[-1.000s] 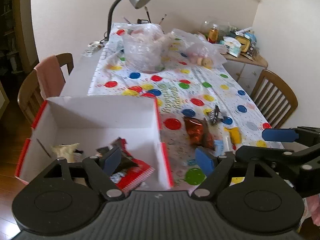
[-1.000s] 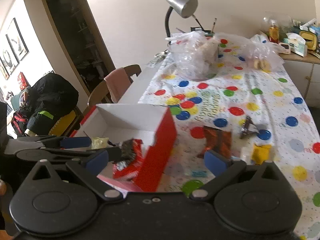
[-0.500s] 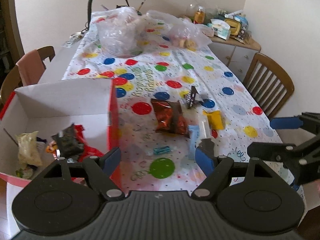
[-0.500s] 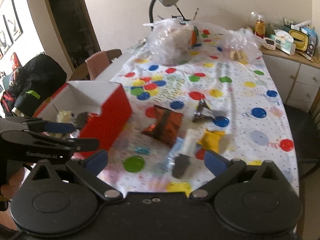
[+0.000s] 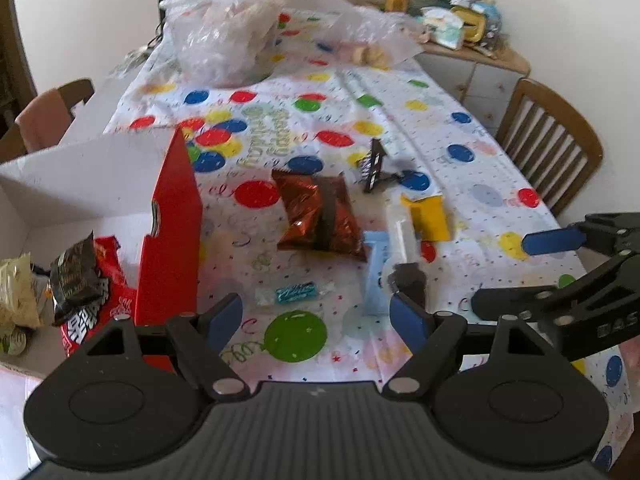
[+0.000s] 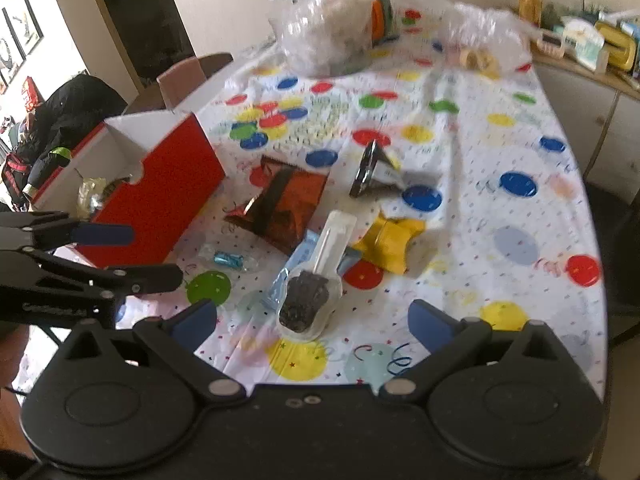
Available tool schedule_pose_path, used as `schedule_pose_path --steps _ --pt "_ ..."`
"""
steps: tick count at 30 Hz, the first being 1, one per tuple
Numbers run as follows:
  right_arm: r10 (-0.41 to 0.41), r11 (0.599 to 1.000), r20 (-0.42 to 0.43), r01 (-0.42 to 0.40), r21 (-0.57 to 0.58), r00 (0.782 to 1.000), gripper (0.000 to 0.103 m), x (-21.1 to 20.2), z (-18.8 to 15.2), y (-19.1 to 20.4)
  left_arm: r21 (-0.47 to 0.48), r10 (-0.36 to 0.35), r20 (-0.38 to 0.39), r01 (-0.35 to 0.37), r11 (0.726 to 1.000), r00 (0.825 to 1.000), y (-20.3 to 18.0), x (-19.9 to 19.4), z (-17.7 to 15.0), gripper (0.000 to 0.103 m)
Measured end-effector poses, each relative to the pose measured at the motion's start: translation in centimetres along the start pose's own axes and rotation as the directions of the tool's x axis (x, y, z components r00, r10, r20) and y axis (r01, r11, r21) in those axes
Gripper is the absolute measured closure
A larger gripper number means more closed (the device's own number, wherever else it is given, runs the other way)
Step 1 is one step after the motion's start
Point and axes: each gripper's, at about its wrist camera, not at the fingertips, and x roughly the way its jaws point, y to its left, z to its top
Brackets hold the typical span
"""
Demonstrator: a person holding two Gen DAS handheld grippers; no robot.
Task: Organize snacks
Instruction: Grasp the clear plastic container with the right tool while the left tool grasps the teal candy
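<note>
Two tools (image 5: 316, 316) (image 6: 312, 320) wide, empty | box (image 5: 170, 216) cut off left | far bags (image 5: 224, 28) blurred

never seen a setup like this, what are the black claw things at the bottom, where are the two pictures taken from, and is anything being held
No robot here: a person holds a two-finger gripper in each hand, each with a camera looking along its fingers. One picture comes from the left gripper, the other from the right gripper; each also shows the other at its edge. Both are open and hold nothing.

On the spotted tablecloth lie loose snacks: a shiny brown packet, a yellow packet, a small blue candy, a pale blue packet, a clear pouch with dark contents, and a dark wrapper. At the left stands a red box, white inside, already holding a few snacks.
</note>
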Motion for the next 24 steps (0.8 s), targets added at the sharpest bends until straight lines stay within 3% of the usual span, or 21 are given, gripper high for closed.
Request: schedule_pose_path --steps 11,24 --pt "0.01 1.0 -0.119 -0.008 0.02 0.993 0.02 7.0 1.2 0.3 -0.024 0.041 -0.033 -0.042 0.999 0.999 0.5 0.6 -0.5 0.023" --pt "0.002 0.999 -0.175 0.004 0.036 0.985 0.051 8.8 1.5 -0.3 0.037 0.018 -0.085 -0.015 0.999 0.996 -0.4 3.0 0.8 0.027"
